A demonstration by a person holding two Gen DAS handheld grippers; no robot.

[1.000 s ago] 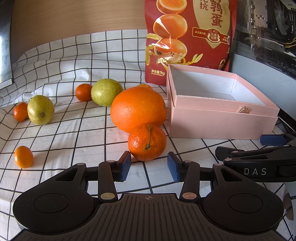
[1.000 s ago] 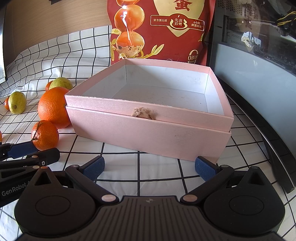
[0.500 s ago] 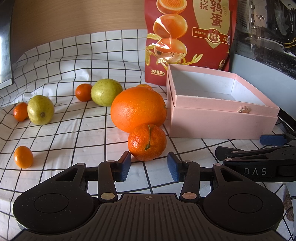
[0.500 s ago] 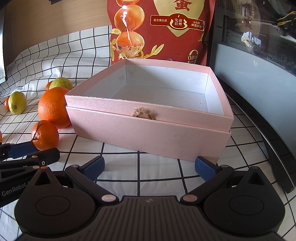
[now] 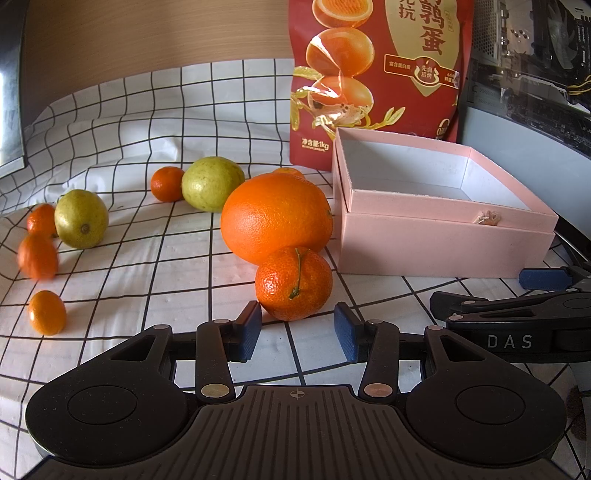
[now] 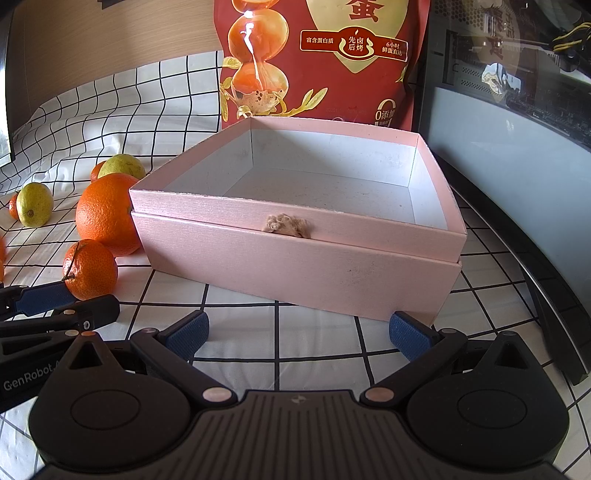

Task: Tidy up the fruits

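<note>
A small orange blur [image 5: 38, 257] at the far left I can't make out, another orange [image 5: 289, 172] mostly hidden behind the big orange [image 5: 276, 218], my left gripper [image 5: 297, 331] parted and empty just short of the mandarin [image 5: 293, 283], my right gripper [image 6: 297, 331] spread wide before the pink box [image 6: 295, 254], checked cloth [image 5: 177, 266], red bag [image 5: 373, 74] cut off above, wooden wall [image 5: 147, 33].
</note>
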